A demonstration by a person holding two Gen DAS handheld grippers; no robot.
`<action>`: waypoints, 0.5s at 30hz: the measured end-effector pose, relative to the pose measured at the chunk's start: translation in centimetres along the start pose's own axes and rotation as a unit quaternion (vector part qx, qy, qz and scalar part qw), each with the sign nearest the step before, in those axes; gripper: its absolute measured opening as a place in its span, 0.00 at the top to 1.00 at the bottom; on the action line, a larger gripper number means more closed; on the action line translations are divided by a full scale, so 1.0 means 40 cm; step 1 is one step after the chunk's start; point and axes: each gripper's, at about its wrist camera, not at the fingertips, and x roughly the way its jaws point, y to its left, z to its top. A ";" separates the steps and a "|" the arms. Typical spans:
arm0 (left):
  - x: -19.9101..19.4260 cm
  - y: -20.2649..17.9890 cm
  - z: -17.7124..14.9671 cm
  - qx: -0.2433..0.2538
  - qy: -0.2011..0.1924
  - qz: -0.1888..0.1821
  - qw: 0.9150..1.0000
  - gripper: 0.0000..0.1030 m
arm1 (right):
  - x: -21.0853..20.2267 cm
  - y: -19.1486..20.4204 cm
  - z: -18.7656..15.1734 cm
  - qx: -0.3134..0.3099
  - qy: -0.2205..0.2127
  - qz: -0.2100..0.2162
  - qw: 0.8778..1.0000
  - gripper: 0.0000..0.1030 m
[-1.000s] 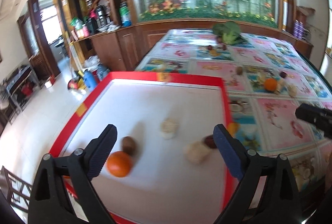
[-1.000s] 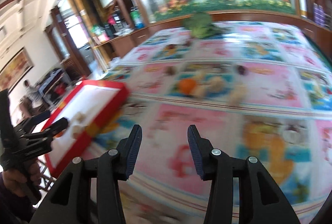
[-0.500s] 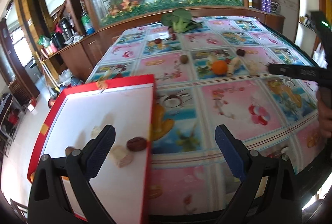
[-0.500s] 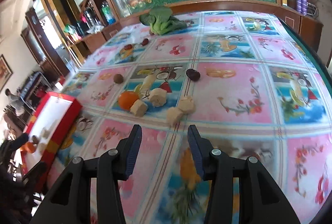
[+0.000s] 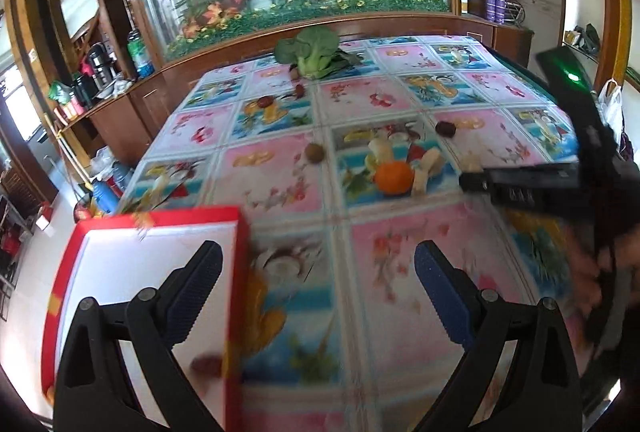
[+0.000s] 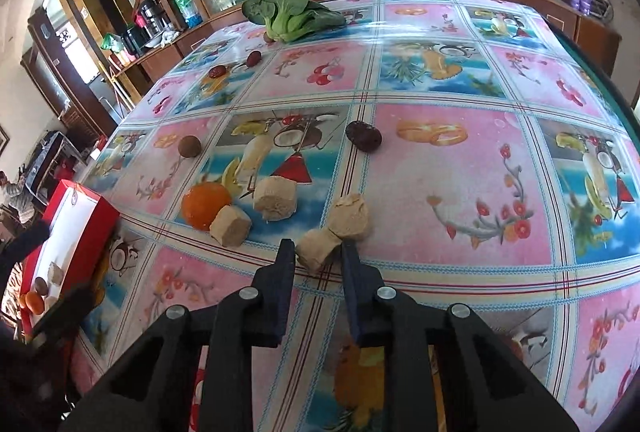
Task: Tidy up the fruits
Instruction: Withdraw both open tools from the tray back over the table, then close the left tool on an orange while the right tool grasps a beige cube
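My right gripper (image 6: 317, 252) points down at the flowered tablecloth. Its jaws are closing, and both tips touch a tan chunk (image 6: 316, 254) between them. Three more tan chunks (image 6: 350, 216) (image 6: 276, 197) (image 6: 230, 226) lie just beyond, beside an orange (image 6: 206, 203). A dark red date (image 6: 363, 136) and a brown round fruit (image 6: 189, 145) lie farther back. My left gripper (image 5: 316, 272) is open and empty above the right edge of the red tray (image 5: 236, 232). The tray (image 6: 76, 216) holds an orange (image 6: 32, 302), a brown fruit (image 6: 40, 284), a tan chunk (image 6: 56, 274) and a date (image 5: 206, 366).
A green bok choy (image 6: 288, 11) and two small dates (image 6: 217, 71) (image 6: 253, 58) lie at the table's far side. Behind runs a wooden counter with bottles (image 6: 186, 5). In the left wrist view the right gripper (image 5: 472, 181) reaches in from the right.
The left gripper has swung right, from over the tray's fruit to its right edge. The right gripper has come down to the tan chunks, and its jaws have narrowed around one.
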 end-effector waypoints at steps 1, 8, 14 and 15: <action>0.029 -0.013 0.015 0.010 0.005 0.009 1.000 0.06 | 0.003 -0.002 0.004 0.002 0.001 0.001 1.000 0.79; 0.168 -0.069 0.065 0.077 0.049 0.036 0.995 0.06 | -0.001 -0.023 0.009 0.017 0.012 0.012 1.000 0.79; 0.219 -0.105 0.097 0.102 0.065 0.026 0.992 0.06 | -0.004 -0.044 0.012 0.035 0.023 0.023 0.999 0.79; 0.225 -0.110 0.101 0.104 0.068 0.023 0.992 0.06 | -0.005 -0.047 0.011 0.039 0.024 0.025 0.999 0.79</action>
